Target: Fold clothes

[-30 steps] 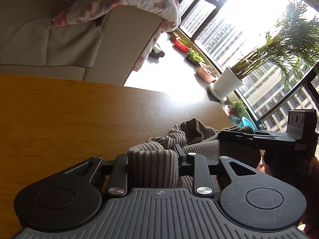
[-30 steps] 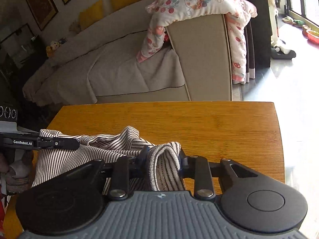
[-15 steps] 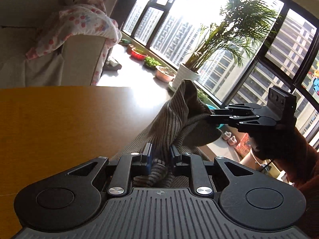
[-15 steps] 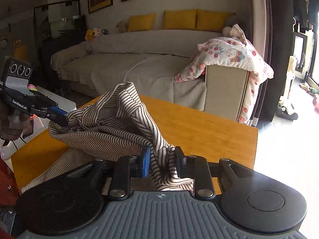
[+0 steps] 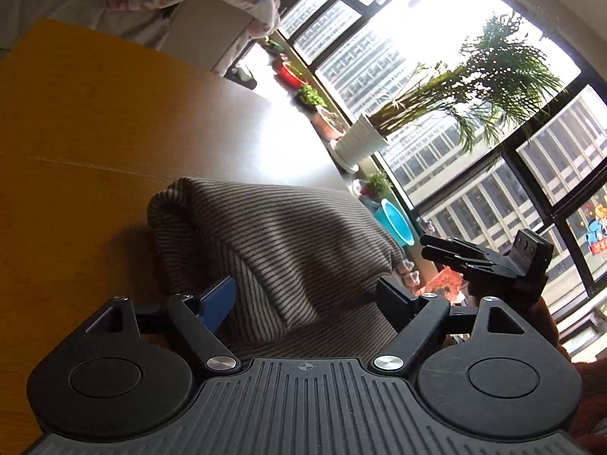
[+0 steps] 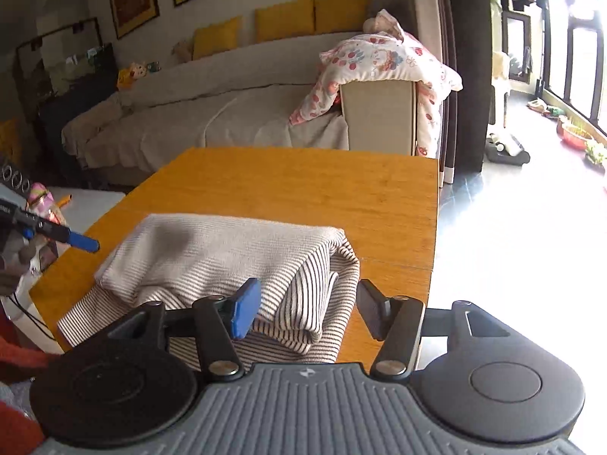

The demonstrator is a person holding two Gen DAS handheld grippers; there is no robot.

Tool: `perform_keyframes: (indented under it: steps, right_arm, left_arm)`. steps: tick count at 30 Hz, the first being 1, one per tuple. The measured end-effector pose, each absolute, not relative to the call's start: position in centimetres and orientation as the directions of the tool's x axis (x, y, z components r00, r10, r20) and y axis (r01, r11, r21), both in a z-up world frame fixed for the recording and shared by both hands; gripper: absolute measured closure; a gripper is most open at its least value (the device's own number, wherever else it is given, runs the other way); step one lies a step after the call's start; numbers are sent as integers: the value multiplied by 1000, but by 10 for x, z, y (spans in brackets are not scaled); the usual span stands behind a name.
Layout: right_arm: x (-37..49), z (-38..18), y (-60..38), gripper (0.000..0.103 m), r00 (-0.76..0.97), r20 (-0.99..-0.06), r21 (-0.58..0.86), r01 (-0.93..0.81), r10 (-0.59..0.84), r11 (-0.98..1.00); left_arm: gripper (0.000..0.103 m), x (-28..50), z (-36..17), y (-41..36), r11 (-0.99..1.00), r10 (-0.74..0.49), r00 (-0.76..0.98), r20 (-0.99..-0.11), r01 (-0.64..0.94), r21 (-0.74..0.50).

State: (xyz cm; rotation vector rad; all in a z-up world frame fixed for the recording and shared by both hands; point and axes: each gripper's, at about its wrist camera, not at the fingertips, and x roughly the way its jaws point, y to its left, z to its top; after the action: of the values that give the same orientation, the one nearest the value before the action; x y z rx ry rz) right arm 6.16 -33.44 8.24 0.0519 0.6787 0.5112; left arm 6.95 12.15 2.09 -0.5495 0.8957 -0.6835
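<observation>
A striped knit garment [image 6: 212,261] lies folded over on the wooden table [image 6: 303,189], near its front edge. It also shows in the left wrist view [image 5: 288,242]. My left gripper [image 5: 307,295] is open, its jaws either side of the garment's near fold, holding nothing. My right gripper [image 6: 307,311] is open too, its jaws either side of the garment's right corner. The left gripper shows in the right wrist view [image 6: 76,240] at the far left, off the cloth. The right gripper shows in the left wrist view [image 5: 440,248] beyond the cloth's right edge.
A beige sofa [image 6: 212,121] with a flowered blanket [image 6: 383,64] stands behind the table. Potted plants [image 5: 364,140] and a blue basin [image 5: 394,220] stand by the window. The table's right edge [image 6: 434,227] drops to a shiny floor.
Both grippers held the garment up, laid it down folded over on the table, and opened. Both have drawn back slightly from the cloth.
</observation>
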Motion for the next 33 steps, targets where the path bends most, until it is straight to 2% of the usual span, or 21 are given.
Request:
perform_keyframes:
  steps: [2, 4, 7, 9, 10, 11, 12, 15, 17, 19, 21, 26, 28, 30, 31, 32, 33]
  right_arm:
    - [74, 76, -336, 37, 661, -570, 291, -393, 488, 872]
    - [88, 59, -328, 37, 643, -591, 324, -364, 488, 873]
    - [104, 29, -306, 37, 582, -644, 333, -372, 497, 867]
    - [111, 16, -290, 40, 569, -655, 312, -396, 498, 864]
    - [114, 12, -282, 44, 568, -656, 297, -411, 497, 862]
    - [117, 12, -275, 66, 582, -645, 275, -428, 495, 861]
    - [126, 13, -269, 75, 585, -638, 285, -425, 501, 859]
    - [152, 16, -254, 81, 618, -624, 271, -403, 478, 874]
    - [165, 22, -253, 83, 620, -620, 292, -386, 480, 875]
    - [162, 33, -258, 83, 624, -597, 301, -408, 504, 862]
    - [151, 44, -265, 83, 629, -572, 309, -429, 526, 849]
    - [121, 52, -279, 83, 618, -556, 332, -448, 556, 830]
    - [116, 43, -280, 83, 623, -580, 311, -426, 525, 850]
    - [114, 33, -282, 81, 634, -603, 289, -392, 484, 873]
    - [114, 30, -283, 79, 645, -608, 279, -373, 463, 885]
    - [112, 28, -284, 72, 654, -606, 271, -365, 453, 891]
    - [110, 27, -284, 63, 663, -604, 263, -359, 443, 896]
  left_arm:
    - [14, 79, 10, 108, 677, -722, 424, -547, 270, -684]
    - [14, 89, -2, 95, 698, -704, 402, -586, 238, -675]
    - [14, 93, -4, 86, 713, -691, 408, -597, 246, -657]
    - [24, 96, -3, 83, 727, -677, 419, -605, 254, -638]
    - [40, 100, -3, 81, 745, -659, 427, -620, 254, -617]
    - [57, 105, -4, 79, 757, -646, 431, -630, 255, -602]
    - [58, 111, -5, 78, 767, -636, 435, -638, 257, -588]
    - [68, 133, 4, 77, 797, -598, 480, -642, 272, -539]
    - [85, 142, 18, 82, 807, -580, 513, -632, 258, -531]
    - [86, 140, 36, 91, 805, -581, 541, -608, 274, -526]
    - [94, 128, 53, 97, 800, -591, 564, -577, 313, -513]
    - [95, 88, 68, 98, 770, -632, 556, -540, 372, -518]
    - [91, 83, 59, 96, 792, -606, 551, -573, 350, -501]
    - [79, 81, 47, 97, 812, -577, 548, -605, 310, -494]
    - [66, 83, 40, 101, 820, -564, 548, -618, 281, -499]
    - [56, 85, 34, 104, 822, -557, 547, -624, 256, -509]
    - [53, 88, 28, 107, 822, -553, 546, -630, 233, -519]
